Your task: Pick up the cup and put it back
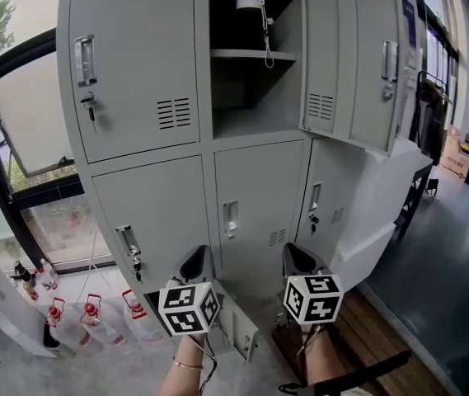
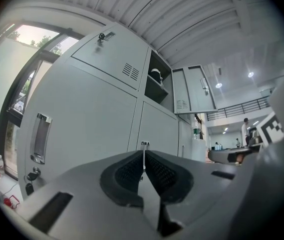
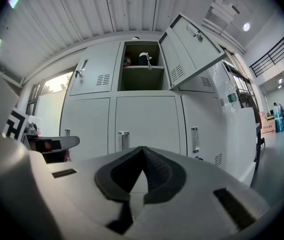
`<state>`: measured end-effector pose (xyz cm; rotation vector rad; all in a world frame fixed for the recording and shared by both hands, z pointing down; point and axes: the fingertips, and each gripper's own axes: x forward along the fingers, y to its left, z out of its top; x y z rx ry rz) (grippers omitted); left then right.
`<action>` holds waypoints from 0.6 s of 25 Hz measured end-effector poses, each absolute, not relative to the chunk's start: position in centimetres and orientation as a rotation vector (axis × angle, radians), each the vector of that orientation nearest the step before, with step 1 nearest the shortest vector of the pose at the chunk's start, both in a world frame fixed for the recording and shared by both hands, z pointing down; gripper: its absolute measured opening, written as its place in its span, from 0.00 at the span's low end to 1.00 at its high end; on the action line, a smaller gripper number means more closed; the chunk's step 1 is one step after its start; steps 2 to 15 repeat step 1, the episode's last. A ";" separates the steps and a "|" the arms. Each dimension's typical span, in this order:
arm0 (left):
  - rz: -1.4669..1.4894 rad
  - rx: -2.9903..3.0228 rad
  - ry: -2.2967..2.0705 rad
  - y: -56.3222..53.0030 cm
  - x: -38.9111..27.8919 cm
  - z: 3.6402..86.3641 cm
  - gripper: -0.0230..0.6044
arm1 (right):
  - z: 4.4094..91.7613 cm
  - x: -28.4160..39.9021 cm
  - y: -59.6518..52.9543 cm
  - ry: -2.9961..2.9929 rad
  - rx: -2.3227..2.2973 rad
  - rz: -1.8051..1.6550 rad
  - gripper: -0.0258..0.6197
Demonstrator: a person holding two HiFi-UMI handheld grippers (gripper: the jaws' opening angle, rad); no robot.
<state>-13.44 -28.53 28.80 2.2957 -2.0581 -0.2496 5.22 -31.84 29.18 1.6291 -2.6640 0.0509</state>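
Both grippers are empty, our left gripper (image 2: 143,158) and right gripper (image 3: 142,155) each with jaws pressed together, low before the grey metal locker cabinet (image 1: 147,97). The dark, white-lidded cup with a hanging strap (image 1: 251,4) stands on the open compartment's shelf (image 1: 250,54), well apart from both. We judge the pickup not yet begun.

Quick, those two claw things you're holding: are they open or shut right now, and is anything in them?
Left gripper: closed, holding nothing.
Right gripper: closed, holding nothing.
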 end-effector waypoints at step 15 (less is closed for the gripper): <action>-0.247 2.297 -2.052 -28.6 -13.3 29.0 0.06 | 29.3 5.3 -31.9 -2.661 1.629 0.053 0.02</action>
